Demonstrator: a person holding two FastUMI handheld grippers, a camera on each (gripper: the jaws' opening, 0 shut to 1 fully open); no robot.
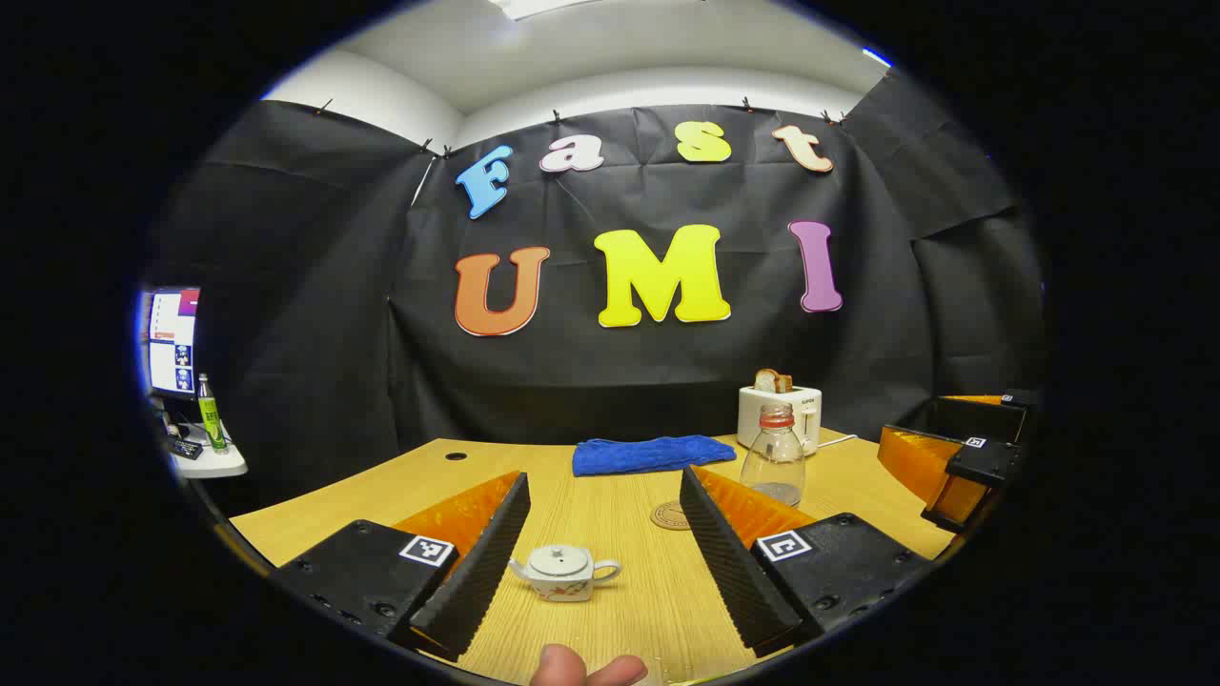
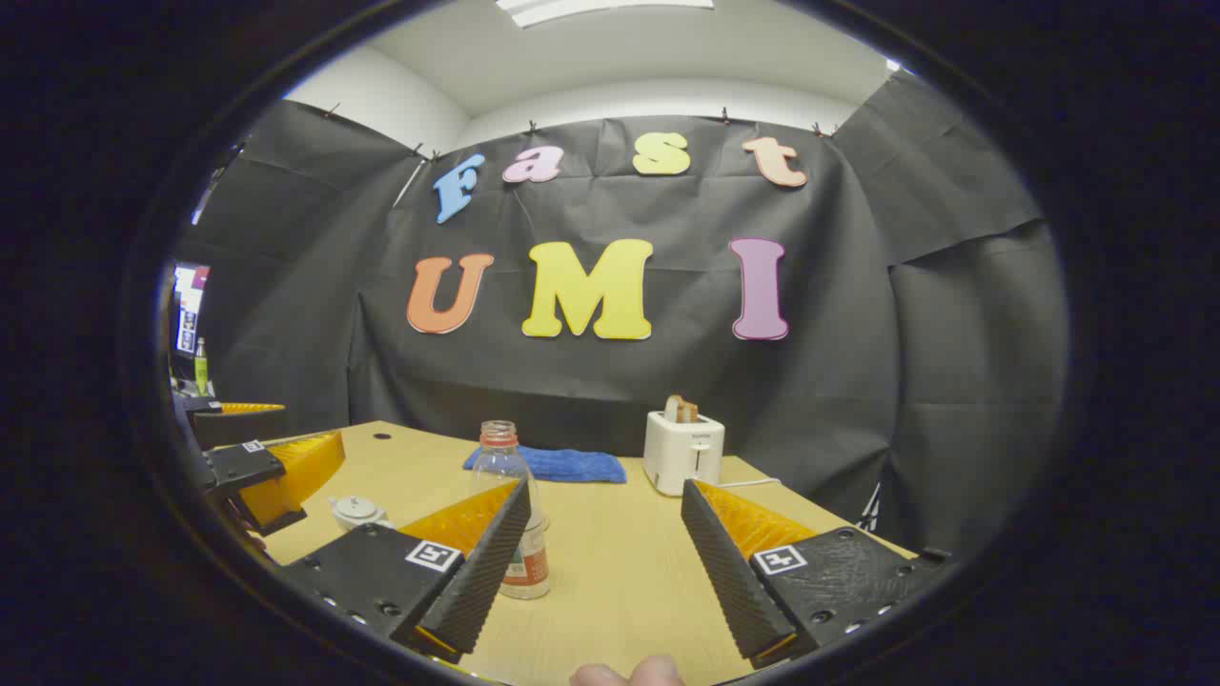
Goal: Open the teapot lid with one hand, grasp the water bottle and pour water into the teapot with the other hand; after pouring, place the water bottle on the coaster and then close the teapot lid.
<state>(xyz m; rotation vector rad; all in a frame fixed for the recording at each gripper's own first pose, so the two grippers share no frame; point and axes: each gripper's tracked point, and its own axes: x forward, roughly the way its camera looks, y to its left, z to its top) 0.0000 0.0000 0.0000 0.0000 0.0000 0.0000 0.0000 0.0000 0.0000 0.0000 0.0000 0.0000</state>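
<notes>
Jaws are spread wide on the left gripper (image 1: 602, 562), framing the lidded teapot (image 1: 564, 574), and on the right gripper (image 2: 602, 562), lined up beside the water bottle (image 2: 513, 510), nothing gripped yet.

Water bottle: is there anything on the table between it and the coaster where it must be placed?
Nothing visible. In the left gripper view the water bottle stands just right of the coaster, with only bare table between them. The blue cloth lies farther back.
</notes>
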